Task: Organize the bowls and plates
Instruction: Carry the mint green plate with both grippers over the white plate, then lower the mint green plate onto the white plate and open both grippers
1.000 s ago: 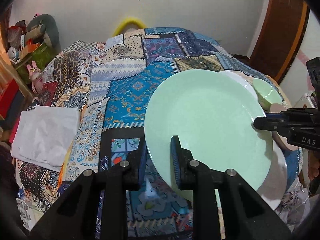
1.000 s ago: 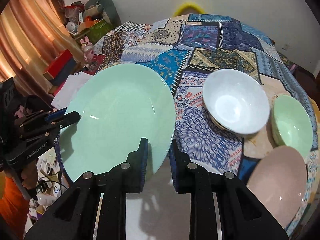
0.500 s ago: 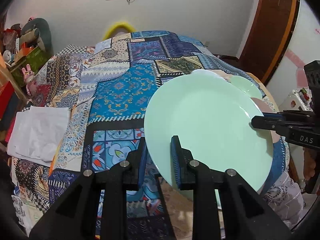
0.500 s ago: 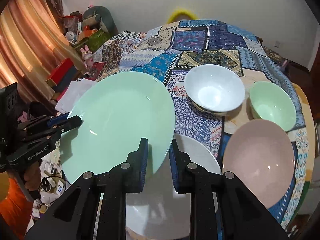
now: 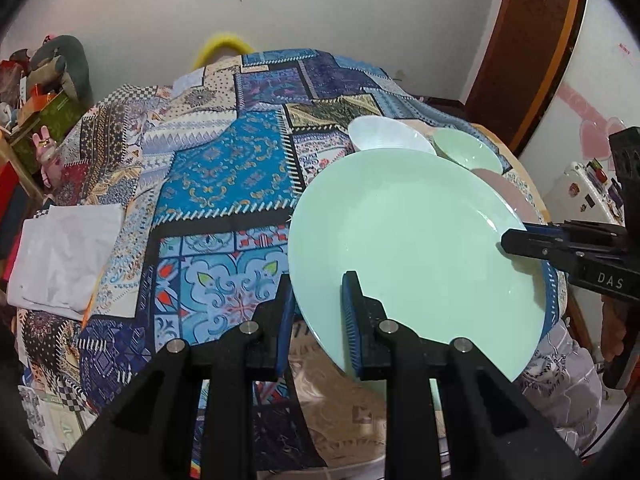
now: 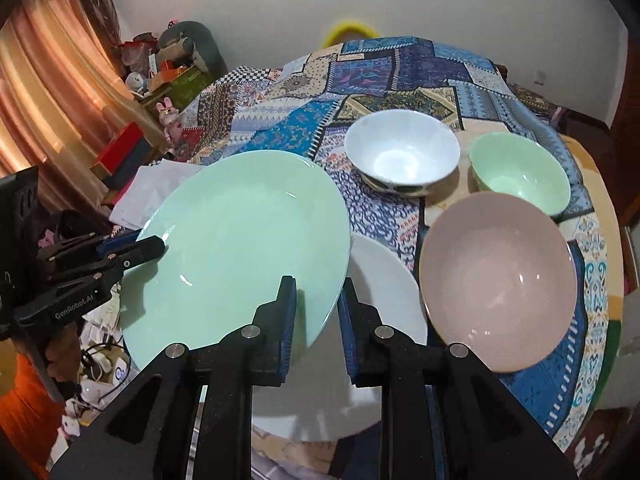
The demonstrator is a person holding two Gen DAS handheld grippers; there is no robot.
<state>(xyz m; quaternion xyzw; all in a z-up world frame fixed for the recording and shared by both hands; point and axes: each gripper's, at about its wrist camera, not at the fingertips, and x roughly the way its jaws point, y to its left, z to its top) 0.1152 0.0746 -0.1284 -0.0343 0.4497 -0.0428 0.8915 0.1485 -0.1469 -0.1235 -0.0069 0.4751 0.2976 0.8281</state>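
A large mint-green plate (image 5: 412,240) (image 6: 240,248) is held in the air between both grippers. My left gripper (image 5: 318,304) is shut on its near-left rim. My right gripper (image 6: 318,308) is shut on its opposite rim, and shows in the left wrist view (image 5: 516,242) at the right. Under the plate lies a white plate (image 6: 384,280). A pink bowl (image 6: 496,276), a white bowl (image 6: 400,156) and a small green bowl (image 6: 520,176) stand on the table to the right.
The table wears a patchwork cloth (image 5: 224,184). White folded paper (image 5: 60,256) lies at its left edge. Shelves with toys and boxes (image 6: 168,76) and a curtain (image 6: 52,92) stand at the left. A wooden door (image 5: 528,56) is at the right.
Both grippers have lifted the green plate and drawn back toward the table's near edge. The white plate under it and the pink bowl have come into fuller view.
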